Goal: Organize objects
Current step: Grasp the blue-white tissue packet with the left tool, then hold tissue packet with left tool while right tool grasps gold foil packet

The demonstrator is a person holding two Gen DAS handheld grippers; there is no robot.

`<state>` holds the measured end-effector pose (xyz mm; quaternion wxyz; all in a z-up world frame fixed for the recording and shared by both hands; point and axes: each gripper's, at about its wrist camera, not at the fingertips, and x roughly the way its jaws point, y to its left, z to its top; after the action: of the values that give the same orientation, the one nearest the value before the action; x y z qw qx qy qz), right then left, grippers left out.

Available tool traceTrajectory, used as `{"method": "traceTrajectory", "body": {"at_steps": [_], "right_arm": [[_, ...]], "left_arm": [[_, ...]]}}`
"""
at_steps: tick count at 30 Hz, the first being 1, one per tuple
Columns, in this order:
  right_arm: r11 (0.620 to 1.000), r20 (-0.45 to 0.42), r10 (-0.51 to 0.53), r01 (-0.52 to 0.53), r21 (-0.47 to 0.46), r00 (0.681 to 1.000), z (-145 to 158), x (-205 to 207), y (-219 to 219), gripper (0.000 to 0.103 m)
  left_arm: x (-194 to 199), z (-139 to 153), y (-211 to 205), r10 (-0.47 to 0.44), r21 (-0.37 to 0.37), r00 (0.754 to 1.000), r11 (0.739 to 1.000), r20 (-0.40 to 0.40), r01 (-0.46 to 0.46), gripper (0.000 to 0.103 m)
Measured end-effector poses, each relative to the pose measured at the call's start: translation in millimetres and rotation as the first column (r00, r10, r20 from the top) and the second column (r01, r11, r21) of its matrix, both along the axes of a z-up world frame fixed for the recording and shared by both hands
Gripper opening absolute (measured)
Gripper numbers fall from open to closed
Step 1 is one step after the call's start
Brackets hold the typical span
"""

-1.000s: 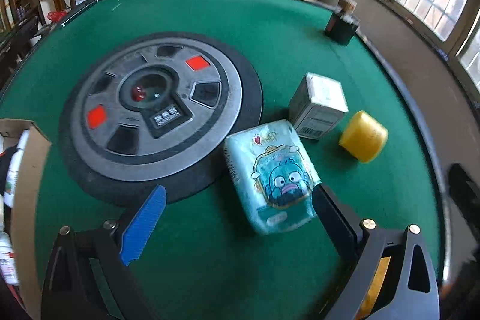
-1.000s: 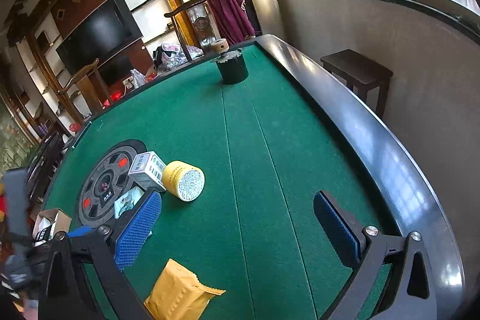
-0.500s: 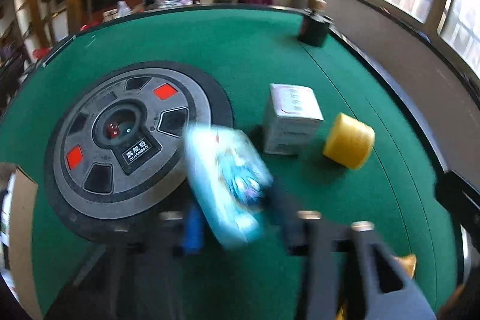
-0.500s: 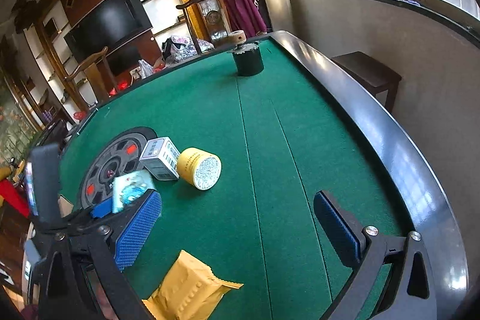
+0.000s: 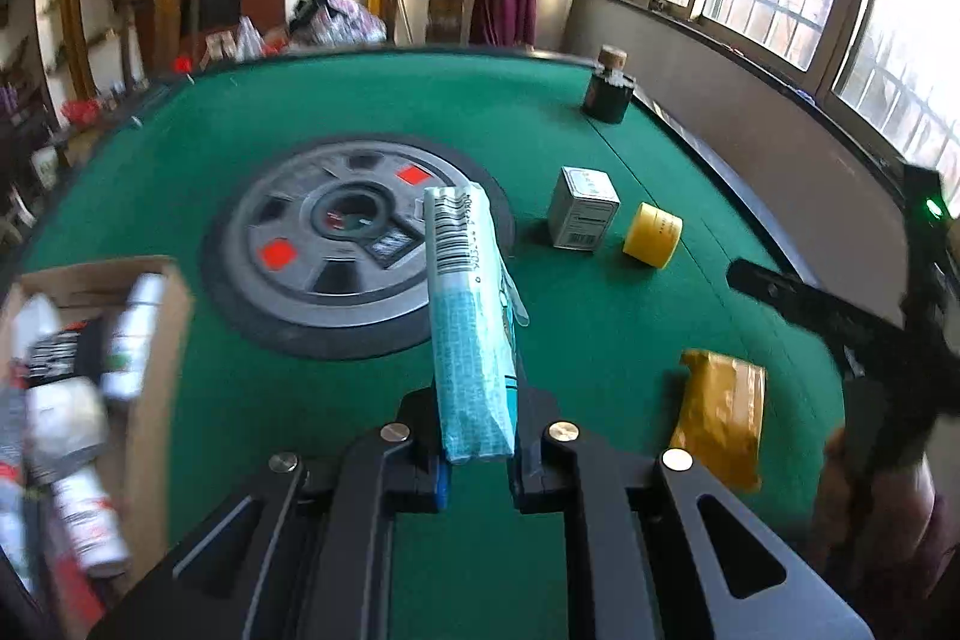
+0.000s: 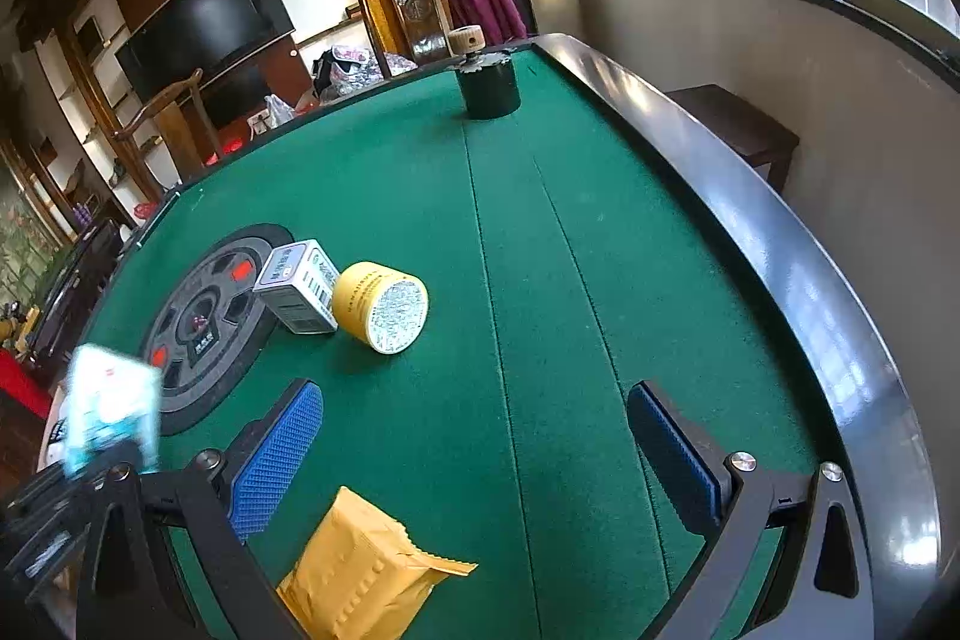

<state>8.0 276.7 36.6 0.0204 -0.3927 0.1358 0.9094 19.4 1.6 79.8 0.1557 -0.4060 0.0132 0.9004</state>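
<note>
My left gripper (image 5: 477, 451) is shut on a light-blue tissue pack (image 5: 471, 316) and holds it edge-up above the green table. The pack also shows blurred in the right wrist view (image 6: 111, 409). My right gripper (image 6: 480, 451) is open and empty, low over the felt. A yellow padded pouch (image 6: 360, 574) lies just in front of its left finger and shows in the left wrist view (image 5: 720, 415). A white box (image 5: 582, 207) and a yellow round tin (image 5: 652, 235) lie side by side, also seen in the right wrist view: box (image 6: 300, 286), tin (image 6: 381, 307).
A cardboard box (image 5: 153, 370) holding bottles and packets sits at the left. A grey round disc (image 5: 354, 244) lies in the table's middle. A dark jar with a wooden lid (image 6: 487, 79) stands at the far edge. The black table rim (image 6: 780, 244) runs along the right.
My left gripper closed on the tissue pack, lifted it off the table and turned it on edge, drawing back toward the cardboard box. My right gripper stayed open and barely moved.
</note>
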Motion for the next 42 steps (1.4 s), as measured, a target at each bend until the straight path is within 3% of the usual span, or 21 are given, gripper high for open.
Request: {"method": "traceTrajectory", "body": {"at_steps": [3,6,15,26,42], "right_arm": [[1.0,0.008,-0.009,0.009,0.005,1.0,-1.7,-1.1,1.9,0.103],[1.0,0.022,-0.013,0.013,0.007,1.0,-4.8,-2.2,2.3,0.103],[0.997,0.013,-0.038,0.037,0.072,0.999,-4.8,1.1,-1.5,0.103],[1.0,0.06,-0.019,0.021,-0.022,0.998,1.6,33.3,-8.8,0.103],[0.999,0.116,0.032,-0.027,-0.044,0.993,-1.7,45.9,-37.4,0.103]], "left_arm": [[24.1,9.7,-7.1,0.015,-0.087,0.997,0.996,-0.078,-0.022,0.013],[38.1,13.9,-22.2,0.054,-0.124,0.993,0.99,-0.109,-0.067,0.013],[53.6,16.4,-74.2,0.181,-0.12,0.98,0.974,-0.088,-0.19,0.013],[66.2,11.9,-95.4,0.191,-0.123,0.977,0.972,-0.091,-0.201,0.013],[70.7,1.1,-101.5,0.181,-0.106,0.981,0.977,-0.063,-0.187,0.013]]}}
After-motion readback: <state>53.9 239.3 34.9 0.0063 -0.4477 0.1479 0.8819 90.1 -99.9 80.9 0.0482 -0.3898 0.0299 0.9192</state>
